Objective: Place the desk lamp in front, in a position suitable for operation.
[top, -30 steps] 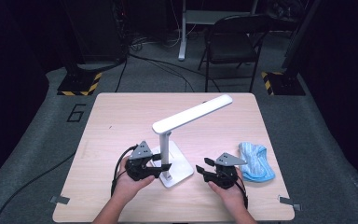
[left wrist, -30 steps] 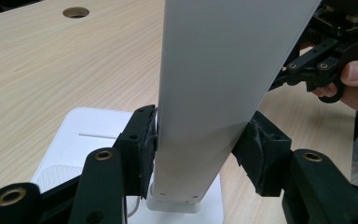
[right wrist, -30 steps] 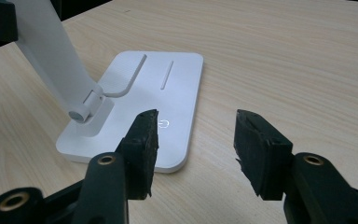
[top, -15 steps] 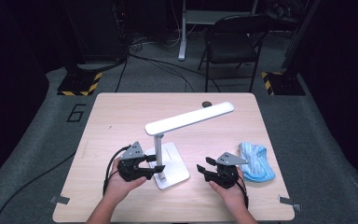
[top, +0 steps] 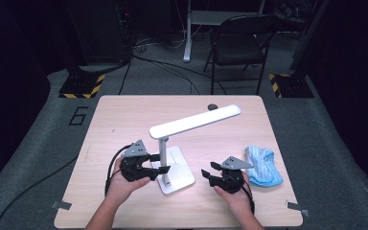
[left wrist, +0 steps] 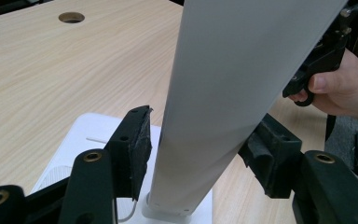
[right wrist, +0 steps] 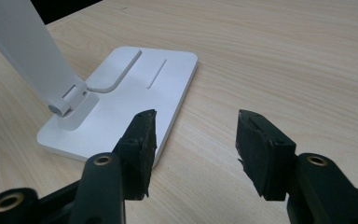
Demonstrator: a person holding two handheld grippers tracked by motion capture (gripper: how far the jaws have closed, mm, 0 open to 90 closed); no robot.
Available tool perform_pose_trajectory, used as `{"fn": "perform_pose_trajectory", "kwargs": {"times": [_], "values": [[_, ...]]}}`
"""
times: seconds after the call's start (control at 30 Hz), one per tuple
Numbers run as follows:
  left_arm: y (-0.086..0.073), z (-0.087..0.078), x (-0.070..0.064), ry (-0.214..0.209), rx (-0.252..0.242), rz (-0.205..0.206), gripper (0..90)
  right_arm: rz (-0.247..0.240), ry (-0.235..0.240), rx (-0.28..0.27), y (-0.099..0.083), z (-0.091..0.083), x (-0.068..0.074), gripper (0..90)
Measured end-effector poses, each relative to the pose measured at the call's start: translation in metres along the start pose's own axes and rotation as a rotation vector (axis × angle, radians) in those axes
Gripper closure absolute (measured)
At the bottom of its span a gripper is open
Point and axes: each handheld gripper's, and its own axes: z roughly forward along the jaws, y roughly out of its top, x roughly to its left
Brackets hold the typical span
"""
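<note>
I have the left tool (top: 159, 168) clamped around the upright post (left wrist: 214, 107) of the white desk lamp (top: 175, 165), which stands near the middle of the worktop (top: 124, 120), slightly to the near side. Its head (top: 196, 121) is raised and stretches off to the far right. The right tool (top: 206, 173) is released, pads apart, hovering just right of the lamp's base (right wrist: 135, 88) without touching it. I judge the lamp opened and being positioned; letting go remains. A blue cloth (top: 264, 165) lies at the right.
</note>
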Motion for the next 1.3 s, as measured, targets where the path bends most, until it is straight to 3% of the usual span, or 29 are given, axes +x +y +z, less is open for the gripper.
{"fn": "perform_pose_trajectory", "kwargs": {"times": [0.27, 0.5, 0.67, 0.77, 1.07, 1.23, 1.3], "values": [[0.014, -0.004, -0.002, 0.000, 0.001, 0.003, 43.5, -0.002, 0.004, 0.005, -0.001, 0.001, -0.001, 47.4], [0.032, -0.011, -0.007, -0.022, -0.061, 0.009, 42.7, 0.003, -0.005, 0.007, -0.001, 0.001, -0.001, 47.4], [0.037, -0.016, -0.009, -0.026, -0.069, 0.018, 44.9, 0.005, -0.004, 0.002, -0.001, 0.001, -0.002, 47.4], [0.038, -0.018, -0.008, -0.033, -0.062, 0.023, 49.0, 0.006, -0.006, 0.007, -0.001, 0.000, -0.003, 47.4], [0.036, -0.021, -0.008, -0.052, -0.059, 0.043, 49.9, 0.014, -0.021, -0.013, -0.001, -0.004, -0.007, 47.2], [0.035, -0.023, -0.009, -0.077, -0.054, 0.061, 49.9, 0.019, -0.044, -0.012, 0.002, -0.008, -0.012, 46.5], [0.035, -0.023, -0.010, -0.086, -0.050, 0.066, 49.9, 0.022, -0.063, -0.038, 0.003, -0.014, -0.017, 47.4]]}}
